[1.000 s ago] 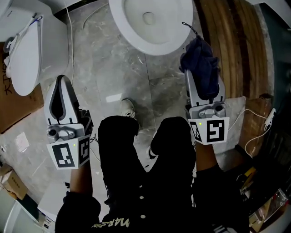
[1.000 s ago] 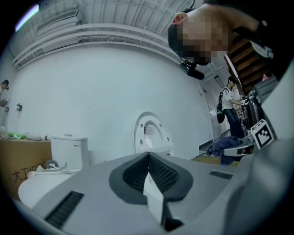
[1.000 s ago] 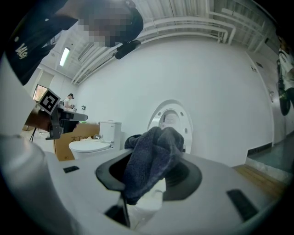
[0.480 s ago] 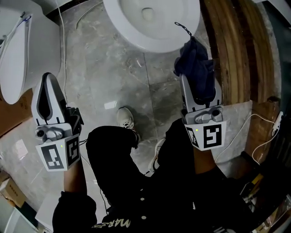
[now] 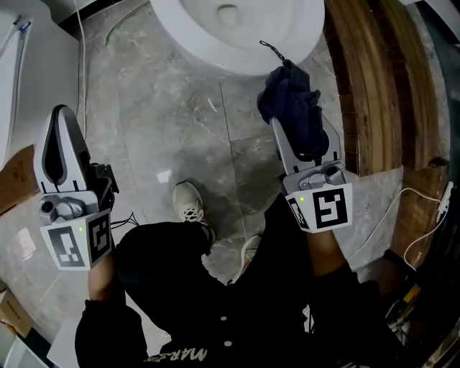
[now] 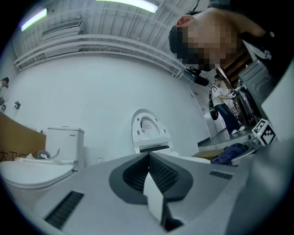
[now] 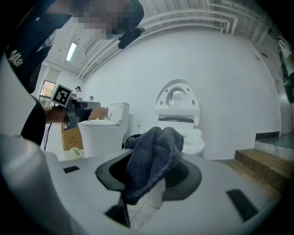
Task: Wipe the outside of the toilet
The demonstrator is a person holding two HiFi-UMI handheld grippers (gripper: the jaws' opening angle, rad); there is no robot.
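Underfoot, grey marble floor (image 5: 165, 108), white toilet (image 5: 287, 43)

Below me spreads a grey marble floor (image 5: 180, 108), with a small white scrap (image 5: 164, 175) lying on it. To my right a wooden step (image 5: 366, 86) runs alongside, and a white cable (image 5: 445, 198) loops over the grey slab next to it. At my left stands a second toilet (image 5: 36, 86), a thin white cord (image 5: 80, 65) trailing just beside it, and brown cardboard (image 5: 16, 180) near its base. A strip light (image 6: 128, 3) glows on the ceiling.
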